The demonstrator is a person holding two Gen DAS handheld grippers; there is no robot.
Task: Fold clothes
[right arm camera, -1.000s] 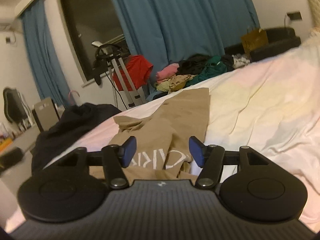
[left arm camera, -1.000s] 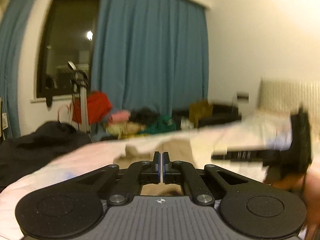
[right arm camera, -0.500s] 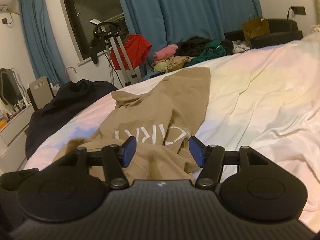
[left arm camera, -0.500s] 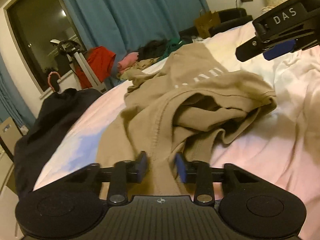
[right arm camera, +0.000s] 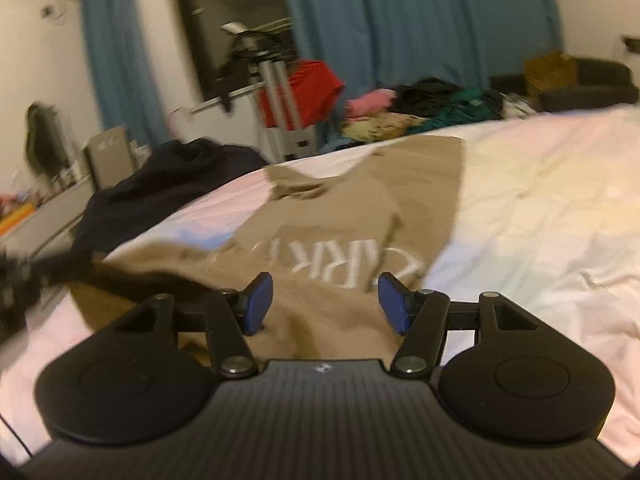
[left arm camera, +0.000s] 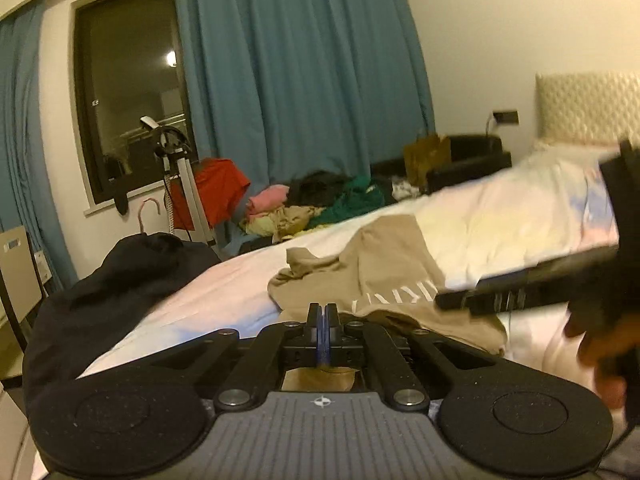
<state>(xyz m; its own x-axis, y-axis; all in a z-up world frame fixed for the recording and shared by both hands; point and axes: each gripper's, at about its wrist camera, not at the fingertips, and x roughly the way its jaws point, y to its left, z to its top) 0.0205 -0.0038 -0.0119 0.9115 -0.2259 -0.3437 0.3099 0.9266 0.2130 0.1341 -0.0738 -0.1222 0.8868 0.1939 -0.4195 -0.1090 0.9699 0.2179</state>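
rumpled tan shirt [right arm camera: 344,216] on the bed [right arm camera: 540,216], long axis running toward the far edge. left gripper [left arm camera: 322,334] clenched, apparently on the near hem; right gripper [right arm camera: 325,300] spread wide just above the near folds.

The right gripper [left arm camera: 452,302] is smeared by motion in the left wrist view, its fingertips unreadable. The white lettering [right arm camera: 340,268] on the tan shirt [right arm camera: 360,208] is partly creased and illegible. Whether the left gripper [left arm camera: 322,322] pinches cloth is hidden.
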